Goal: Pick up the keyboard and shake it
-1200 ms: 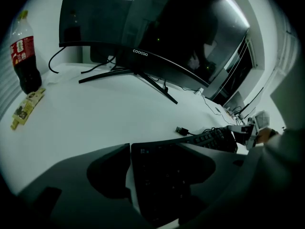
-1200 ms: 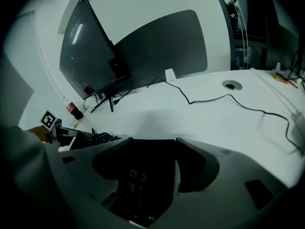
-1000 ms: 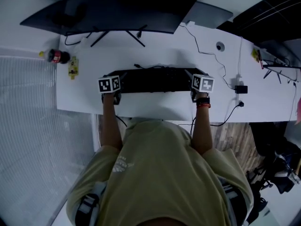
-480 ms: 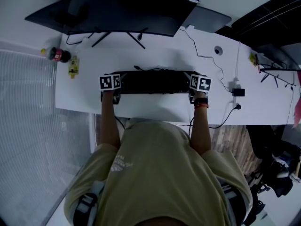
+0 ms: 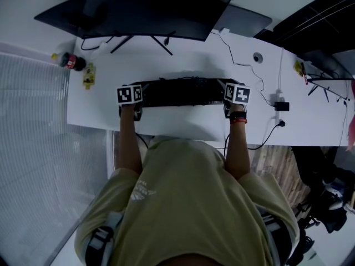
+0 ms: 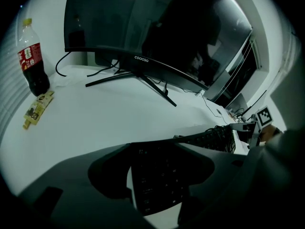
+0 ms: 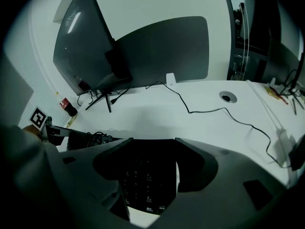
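Observation:
A long black keyboard [image 5: 180, 93] hangs just above the white desk [image 5: 166, 127], held by its two ends. My left gripper [image 5: 136, 100] is shut on its left end, where the keys fill the gap between the jaws [image 6: 157, 178]. At the other end my right gripper [image 5: 228, 100] is shut on the keyboard [image 7: 143, 175]. Each gripper view shows the keyboard running off toward the other gripper's marker cube. The keyboard's cable trails from its back edge.
A wide curved monitor [image 5: 138, 10] on thin legs stands behind the keyboard, with a second dark panel [image 5: 244, 18] to its right. A cola bottle [image 5: 69, 61] and a snack packet [image 5: 87, 76] lie at the far left. A thin cable [image 5: 238, 54], a desk grommet [image 5: 259, 56] and a power adaptor [image 5: 282, 105] are on the right.
Both grippers and the keyboard between them have shifted slightly toward the monitor, and the keyboard looks a little higher. The grip at both ends is unchanged.

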Demonstrator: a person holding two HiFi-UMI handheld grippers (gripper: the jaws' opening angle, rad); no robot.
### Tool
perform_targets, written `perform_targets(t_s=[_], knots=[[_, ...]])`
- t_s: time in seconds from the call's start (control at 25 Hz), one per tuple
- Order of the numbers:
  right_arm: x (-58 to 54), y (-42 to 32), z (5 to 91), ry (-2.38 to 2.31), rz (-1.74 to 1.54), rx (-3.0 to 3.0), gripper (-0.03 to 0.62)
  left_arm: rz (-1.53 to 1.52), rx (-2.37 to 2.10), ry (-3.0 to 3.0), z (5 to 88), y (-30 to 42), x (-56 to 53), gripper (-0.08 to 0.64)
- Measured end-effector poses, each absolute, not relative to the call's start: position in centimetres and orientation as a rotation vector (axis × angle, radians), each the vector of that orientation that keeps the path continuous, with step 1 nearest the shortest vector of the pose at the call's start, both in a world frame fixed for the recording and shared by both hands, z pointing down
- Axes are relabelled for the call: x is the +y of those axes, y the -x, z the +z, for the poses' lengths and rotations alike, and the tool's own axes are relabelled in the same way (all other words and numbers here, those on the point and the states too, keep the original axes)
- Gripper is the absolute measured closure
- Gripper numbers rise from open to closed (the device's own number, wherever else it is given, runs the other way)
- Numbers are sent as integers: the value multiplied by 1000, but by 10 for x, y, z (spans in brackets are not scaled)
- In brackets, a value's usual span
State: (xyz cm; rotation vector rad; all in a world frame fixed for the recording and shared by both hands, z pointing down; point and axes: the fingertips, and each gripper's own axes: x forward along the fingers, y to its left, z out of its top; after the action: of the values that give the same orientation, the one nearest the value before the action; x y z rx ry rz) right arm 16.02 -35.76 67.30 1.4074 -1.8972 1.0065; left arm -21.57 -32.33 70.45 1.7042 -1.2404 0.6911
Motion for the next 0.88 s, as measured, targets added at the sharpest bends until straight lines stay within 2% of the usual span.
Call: perform_targets(t_s=[0.88], knots=[[-394, -153, 614, -1514, 842, -2065, 312, 675, -1408, -1842, 649, 221, -371, 282]])
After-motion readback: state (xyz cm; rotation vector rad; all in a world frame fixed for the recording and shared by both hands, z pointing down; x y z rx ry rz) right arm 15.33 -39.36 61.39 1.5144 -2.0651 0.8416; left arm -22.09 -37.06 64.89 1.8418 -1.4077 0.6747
